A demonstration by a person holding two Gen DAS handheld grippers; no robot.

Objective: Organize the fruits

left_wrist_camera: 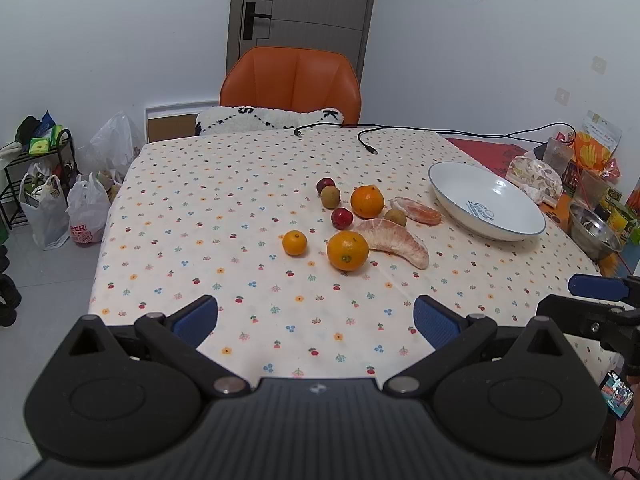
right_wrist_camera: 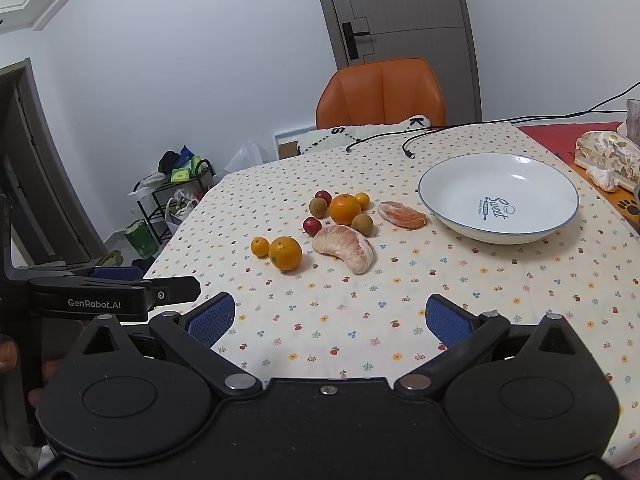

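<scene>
Fruits lie loose mid-counter on the flower-dotted white tablecloth [right_wrist_camera: 360,320]: a large round orange [right_wrist_camera: 285,253] beside a small tangerine [right_wrist_camera: 260,247] at its 9 o'clock, and a peeled pink pomelo wedge [right_wrist_camera: 346,247] at its 3 o'clock. The empty white blue-rimmed ceramic bowl [right_wrist_camera: 499,200] sits apart at 2 o'clock. The left claw [left_wrist_camera: 316,322] and right claw [right_wrist_camera: 330,320] hover at the counter's near edge, both spread and holding nothing.
</scene>
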